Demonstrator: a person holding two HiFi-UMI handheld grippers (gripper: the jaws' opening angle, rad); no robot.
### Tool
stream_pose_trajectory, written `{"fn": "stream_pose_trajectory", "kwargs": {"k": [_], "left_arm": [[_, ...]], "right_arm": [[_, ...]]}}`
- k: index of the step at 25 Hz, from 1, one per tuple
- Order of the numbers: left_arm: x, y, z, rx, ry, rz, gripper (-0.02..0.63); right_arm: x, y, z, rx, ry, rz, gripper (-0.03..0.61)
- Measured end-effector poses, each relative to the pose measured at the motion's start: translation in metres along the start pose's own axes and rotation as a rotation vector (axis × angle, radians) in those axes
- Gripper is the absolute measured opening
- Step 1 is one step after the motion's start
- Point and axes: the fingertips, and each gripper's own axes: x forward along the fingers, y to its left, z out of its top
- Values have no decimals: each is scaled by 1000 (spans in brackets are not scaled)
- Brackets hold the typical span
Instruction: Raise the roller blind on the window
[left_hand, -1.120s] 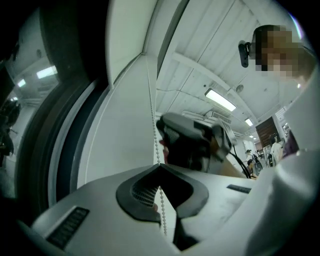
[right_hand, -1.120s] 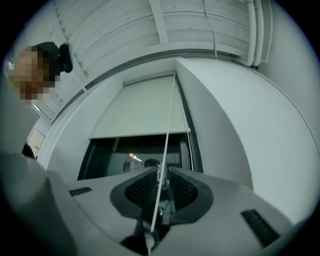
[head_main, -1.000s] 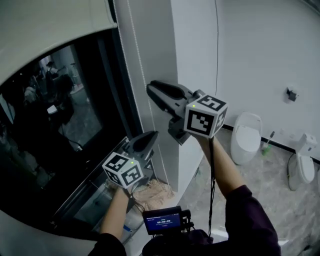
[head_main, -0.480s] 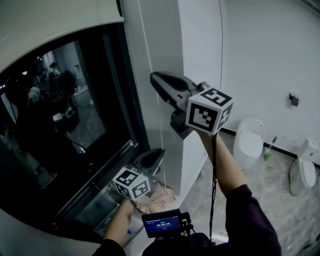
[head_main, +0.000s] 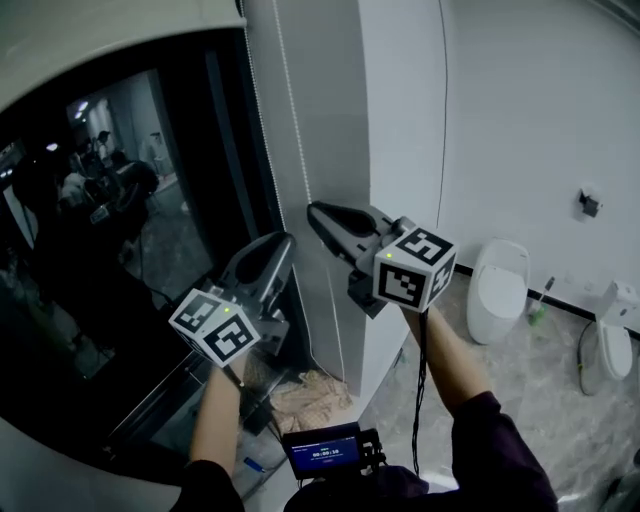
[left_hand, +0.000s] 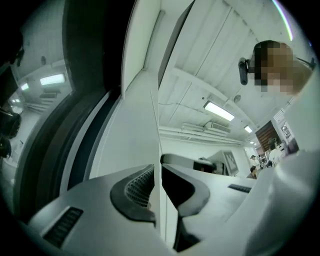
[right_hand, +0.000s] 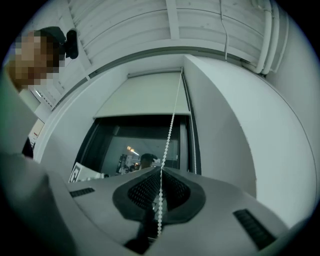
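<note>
Two grippers: the left gripper (head_main: 278, 248) is low, in front of the dark window (head_main: 120, 230). The right gripper (head_main: 320, 215) is just beside it, a bit higher, at the white post (head_main: 335, 100).
Left gripper: its jaws are squeezed together on a thin line that runs up between the pads (left_hand: 140, 187). The line looks like a strand of the chain (right_hand: 170, 125), but no beads show there.
Right gripper: its jaws are closed on the chain. The beads go in between the dark pads (right_hand: 142, 192) and come out below them.
Chain: it hangs from the top right end of the blind (right_hand: 145, 95) down to the right gripper. In the head view it is only a faint dotted line on the post, and it gets lost near both tips. Its bottom loop shows in no view.
Blind: in the right gripper view it covers only the top part of the window, with a straight lower edge. In the head view a pale curved band sits over the glass, and I cannot tell if that is the blind.
Window: the glass is dark. Shapes of people show in it, too dim to make out.
Hands: both are hidden behind the marker cubes; only the forearms show.
Floor: two toilets (head_main: 495, 280) stand by the far wall, well apart from the window. A small screen (head_main: 325, 447) sits at the bottom edge, its print too small to read.
</note>
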Motion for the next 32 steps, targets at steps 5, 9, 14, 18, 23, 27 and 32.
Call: {"fn": "stream_pose_trajectory", "kwargs": {"k": [5,9,14,18,23,27,32], "left_arm": [[28,-2,45,11,-33,-38,15],[47,-5,66,34,-40,-46,15],[58,-2,73,85,-22,-24,14],[57,-2,66,93,-12,-15,12],[46,0,63,123,-33,10,12],[39,2,41,117,1,17,12],[23,0,10,88,42,15,12]], "right_arm": [[-7,18,-31,23,36,25,17],[-15,28,-65,53,80,53,17],[-35,38,-109,123,126,67,17],[-44,35,-121,150,138,60,17],[-41,16,-80,158,70,42,18],[-24,-3,-16,173,-32,26,18],[7,0,30,120,-77,56,18]]}}
